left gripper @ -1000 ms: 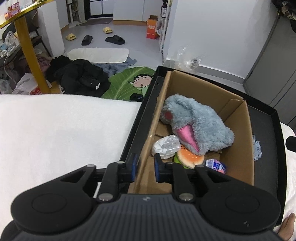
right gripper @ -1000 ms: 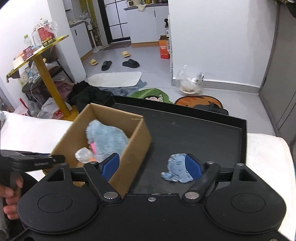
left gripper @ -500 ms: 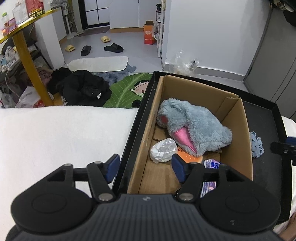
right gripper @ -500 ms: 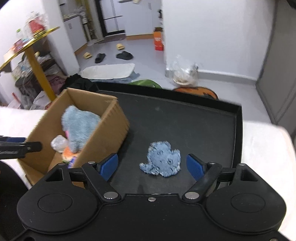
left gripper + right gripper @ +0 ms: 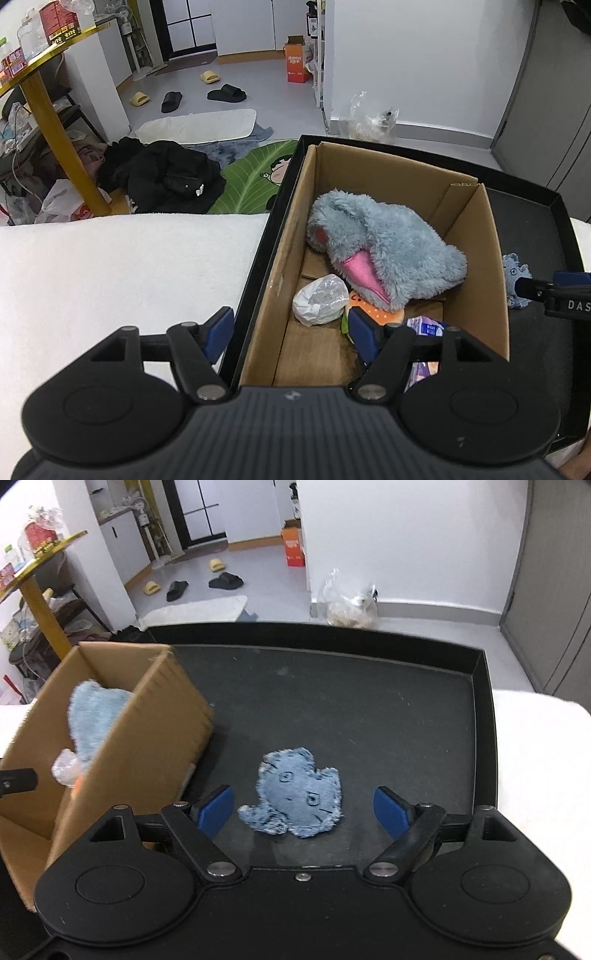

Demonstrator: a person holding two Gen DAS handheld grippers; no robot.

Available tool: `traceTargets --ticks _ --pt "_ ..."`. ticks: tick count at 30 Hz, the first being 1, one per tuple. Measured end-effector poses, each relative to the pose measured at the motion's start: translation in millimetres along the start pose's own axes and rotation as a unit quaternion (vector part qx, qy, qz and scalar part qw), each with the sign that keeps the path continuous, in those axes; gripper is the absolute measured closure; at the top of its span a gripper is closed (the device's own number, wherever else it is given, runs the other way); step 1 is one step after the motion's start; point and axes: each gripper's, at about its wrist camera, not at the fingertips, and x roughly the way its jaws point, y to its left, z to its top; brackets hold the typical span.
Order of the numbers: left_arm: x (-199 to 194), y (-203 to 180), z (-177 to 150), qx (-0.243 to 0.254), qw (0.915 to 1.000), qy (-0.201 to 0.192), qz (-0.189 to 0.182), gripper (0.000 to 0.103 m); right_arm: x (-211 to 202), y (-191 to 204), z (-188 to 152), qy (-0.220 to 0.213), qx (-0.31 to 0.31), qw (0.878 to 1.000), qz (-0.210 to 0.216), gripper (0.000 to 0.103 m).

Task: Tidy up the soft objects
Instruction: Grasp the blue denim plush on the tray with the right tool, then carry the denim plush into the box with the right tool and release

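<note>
Left gripper [image 5: 291, 330] spread wide, nothing between the pads, straddling the near-left wall of the box [image 5: 495, 258]: one pad outside over the tray [image 5: 532, 192] rim, the other inside. Just ahead of the inside pad, an orange toy [image 5: 384, 314] and a crumpled bag [image 5: 319, 299]; further ahead, filling the middle of the box, a grey-blue plush [image 5: 384, 243] with a pink patch. Beside the inside pad to the right, a small purple-white packet [image 5: 424, 326], partly hidden, perhaps a carton.

Right gripper [image 5: 304, 810] also spread wide and empty, low over the tray [image 5: 332, 686]. Directly between and just ahead of its pads, lying flat on the tray floor, a small blue toy [image 5: 301, 795] with stitched eyes; not touching either pad. To the left of this gripper, the box [image 5: 147, 738], blurred, with the plush [image 5: 92, 709] showing above its rim. White cloth [image 5: 122, 266] under the tray on both sides.
</note>
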Motion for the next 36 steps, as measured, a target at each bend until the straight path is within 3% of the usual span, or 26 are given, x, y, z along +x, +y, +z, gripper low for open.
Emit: traceTargets --ticks 15,16,18,19,26,36 --pt "6.2 -7.6 2.8 0.012 0.9997 0.014 0.014 0.036 22.5 -1.3 -3.4 0.002 -0.024 1.000 -0.003 0.022" --pt "6.4 -7.5 3.0 0.011 0.9998 0.014 0.013 0.036 22.2 -1.0 -3.8 0.003 -0.025 1.000 -0.001 0.025" --pt "6.0 -7.7 2.4 0.009 0.9998 0.014 0.012 0.036 20.0 0.5 -6.5 -0.003 -0.037 0.999 -0.005 0.043" --pt "5.6 -8.2 1.7 0.009 0.9998 0.013 0.012 0.036 17.3 1.7 -7.3 -0.008 -0.046 0.999 -0.013 0.068" --pt "2.2 -4.3 -0.5 -0.001 1.0000 0.005 -0.002 0.036 2.6 -3.8 -6.7 -0.007 -0.028 1.000 -0.004 0.082" --pt "-4.7 2.6 -2.6 -0.010 0.9998 -0.006 -0.016 0.036 -32.7 9.0 -7.1 -0.023 -0.022 0.999 0.006 0.082"
